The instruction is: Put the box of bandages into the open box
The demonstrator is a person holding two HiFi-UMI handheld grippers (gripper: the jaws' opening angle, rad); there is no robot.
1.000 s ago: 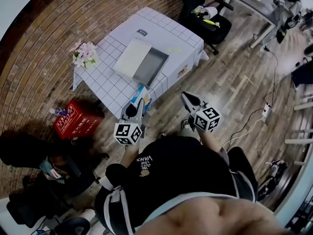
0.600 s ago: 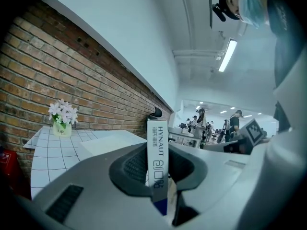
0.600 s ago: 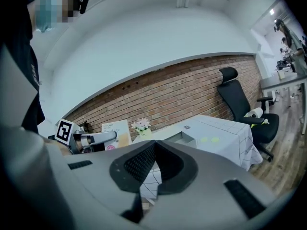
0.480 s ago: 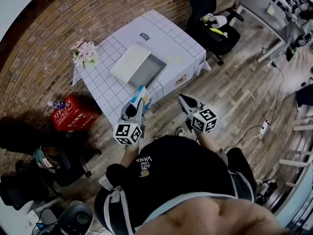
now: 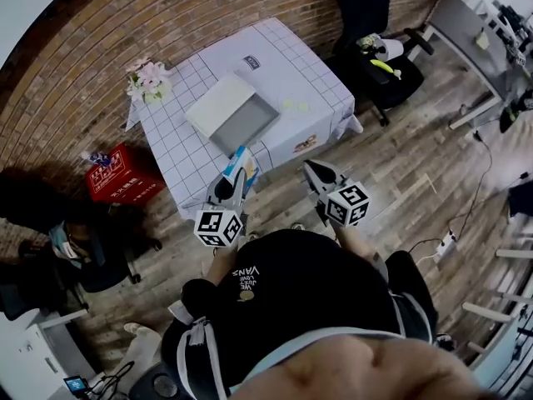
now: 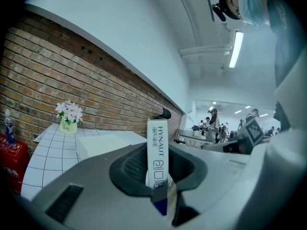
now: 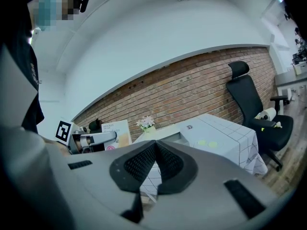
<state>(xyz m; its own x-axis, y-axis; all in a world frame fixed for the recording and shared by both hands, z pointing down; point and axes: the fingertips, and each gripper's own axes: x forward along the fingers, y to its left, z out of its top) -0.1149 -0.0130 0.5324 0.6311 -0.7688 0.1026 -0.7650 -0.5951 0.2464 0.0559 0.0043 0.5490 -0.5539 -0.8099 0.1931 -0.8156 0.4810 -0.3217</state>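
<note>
The bandage box, white and blue with an orange corner, stands upright between the jaws of my left gripper, which is shut on it. In the left gripper view the box shows its narrow printed edge above the pads, with the left gripper clamped on its lower part. The open box, grey inside with its white lid beside it, lies on the grid-cloth table ahead of both grippers. My right gripper is held in the air to the right, and the right gripper is shut on nothing.
A small pot of flowers stands at the table's far left corner. A red crate sits on the floor left of the table, and a black office chair is at its right. A seated person is at the left.
The head view has swung a little: table, crate and chair have shifted in the picture. Both grippers keep their places and the left still holds the bandage box.
</note>
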